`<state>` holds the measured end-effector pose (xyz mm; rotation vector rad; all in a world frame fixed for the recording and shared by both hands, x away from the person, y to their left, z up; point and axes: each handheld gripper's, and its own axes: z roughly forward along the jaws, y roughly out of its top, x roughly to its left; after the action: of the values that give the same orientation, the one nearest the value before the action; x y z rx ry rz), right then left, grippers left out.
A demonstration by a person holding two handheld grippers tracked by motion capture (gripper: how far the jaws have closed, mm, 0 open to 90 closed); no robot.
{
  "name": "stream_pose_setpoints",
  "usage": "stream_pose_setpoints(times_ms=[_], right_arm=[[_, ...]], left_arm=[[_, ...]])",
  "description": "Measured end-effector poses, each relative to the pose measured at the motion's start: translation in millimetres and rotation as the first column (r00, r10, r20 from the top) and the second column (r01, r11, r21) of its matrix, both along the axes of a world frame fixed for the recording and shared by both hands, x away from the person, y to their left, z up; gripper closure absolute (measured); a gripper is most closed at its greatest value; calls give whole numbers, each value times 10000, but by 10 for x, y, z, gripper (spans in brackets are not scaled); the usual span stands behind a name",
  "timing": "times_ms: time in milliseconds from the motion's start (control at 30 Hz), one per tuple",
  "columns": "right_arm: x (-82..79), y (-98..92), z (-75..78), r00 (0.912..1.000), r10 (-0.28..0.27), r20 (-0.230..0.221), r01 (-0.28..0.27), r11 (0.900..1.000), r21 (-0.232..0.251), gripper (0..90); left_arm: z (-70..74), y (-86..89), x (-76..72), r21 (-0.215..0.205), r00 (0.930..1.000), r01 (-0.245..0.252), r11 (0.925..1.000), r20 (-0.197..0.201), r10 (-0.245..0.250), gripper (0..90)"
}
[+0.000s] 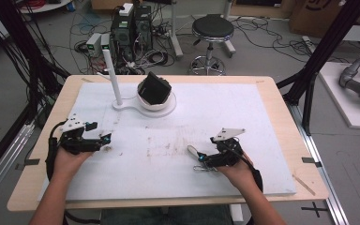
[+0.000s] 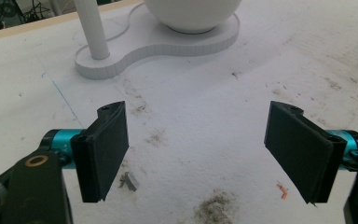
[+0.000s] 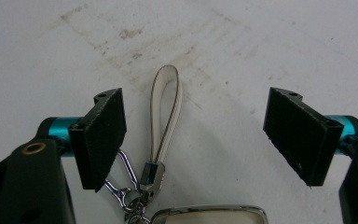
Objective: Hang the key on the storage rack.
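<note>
1. My right gripper (image 3: 193, 140) hung low over the key fob (image 3: 209, 215), jaws spread wide, gripping nothing; the fob lay on the desk (image 1: 272, 136) at near right.
2. Its white strap loop (image 3: 165, 107) ran between my jaws, with the metal clasp (image 3: 126, 179) close under one jaw.
3. My left gripper (image 2: 196, 149), jaws spread and empty, sat at near left, short of the white stand (image 2: 135, 49).
4. Risk: closing on the thin strap alone could leave the fob swinging or slipping out; the clasp might snag.
5. No readable writing or brand seen.
</note>
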<state>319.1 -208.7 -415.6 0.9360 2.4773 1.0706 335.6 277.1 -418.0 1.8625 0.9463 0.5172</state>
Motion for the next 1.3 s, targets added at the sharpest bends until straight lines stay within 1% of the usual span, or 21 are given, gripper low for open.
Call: stream_pose_setpoints(times_ms=[67, 100, 133, 167, 200, 333, 367, 433, 467, 567, 600, 633, 667, 767, 933, 967, 1000, 1067, 1200, 1267, 1300], right_arm=[[9, 27, -39, 9997, 89, -220, -95, 9996, -260, 213], [9, 27, -39, 9997, 89, -220, -95, 9996, -260, 213], [10, 67, -75, 9992, 199, -342, -217, 9982, -557, 213], [10, 67, -75, 9992, 199, -342, -217, 9982, -557, 213], [10, 97, -101, 9987, 295, -427, -326, 9966, -756, 213], [8, 109, -122, 9980, 345, -537, -395, 9947, -953, 226], [-1, 101, -130, 9968, 377, -703, -448, 9938, -1019, 270], [-7, 88, -143, 9963, 402, -758, -487, 9923, -1139, 315], [-7, 88, -143, 9963, 402, -758, -487, 9923, -1139, 315], [-21, 66, -180, 9934, 575, -989, -699, 9895, -1262, 428], [-21, 66, -180, 9934, 575, -989, -699, 9895, -1262, 428], [-31, 67, -186, 9927, 611, -1040, -751, 9878, -1363, 484], [-40, 68, -185, 9924, 706, -1009, -857, 9843, -1544, 577], [-41, 71, -188, 9903, 883, -1075, -1043, 9826, -1536, 633], [-67, 95, -181, 9872, 1161, -1092, -1323, 9789, -1555, 783], [-67, 95, -181, 9872, 1161, -1092, -1323, 9789, -1555, 783], [-74, 102, -181, 9862, 1190, -1151, -1358, 9790, -1519, 810], [-77, 108, -176, 9853, 1198, -1218, -1380, 9784, -1536, 819], [-38, 78, -181, 9820, 1260, -1405, -1439, 9816, -1258, 825], [-36, 75, -170, 9824, 1273, -1370, -1426, 9839, -1078, 826], [-37, 76, -161, 9830, 1340, -1255, -1467, 9844, -975, 827]], left_arm=[[1, 1, 0, -7, 10000, -2, 10000, 1, 2, 217], [1, 1, 0, -7, 10000, -2, 10000, 1, 2, 217], [2, 2, -2, -33, 10000, -17, 10000, 9, 17, 217], [2, 3, -2, -52, 10000, -20, 10000, 13, 20, 217], [2, 8, -3, -43, 10000, -29, 10000, 6, 29, 217], [3, 9, -4, -46, 10000, -34, 10000, 6, 34, 217], [4, 8, -5, -38, 10000, -43, 10000, 4, 43, 217], [4, 5, -4, -55, 10000, -51, 10000, 13, 51, 217], [4, 5, -4, -55, 10000, -51, 10000, 13, 51, 217], [7, 8, -5, -36, 10000, -39, 10000, 26, 39, 217], [7, 8, -5, -36, 10000, -39, 10000, 26, 39, 217], [7, 8, -5, -43, 10000, -42, 10000, 30, 42, 217], [5, 9, -9, -56, 10000, -56, 10000, 8, 56, 217], [5, 7, -7, -59, 10000, -48, 10000, 19, 48, 217], [8, -1, -2, -9, 10000, -26, 10000, 17, 26, 217], [8, -1, -2, -9, 10000, -26, 10000, 17, 26, 217], [8, -7, -3, 4, 10000, -26, 10000, 15, 26, 217], [6, -11, -5, 33, 10000, -18, 10000, 6, 18, 217], [9, -7, -9, 59, 10000, -72, 10000, 10, 72, 217], [17, 3, -14, -5, 10000, -12, 10000, 87, 12, 217], [22, 6, -20, -45, 9999, 29, 10000, 159, -28, 217]])
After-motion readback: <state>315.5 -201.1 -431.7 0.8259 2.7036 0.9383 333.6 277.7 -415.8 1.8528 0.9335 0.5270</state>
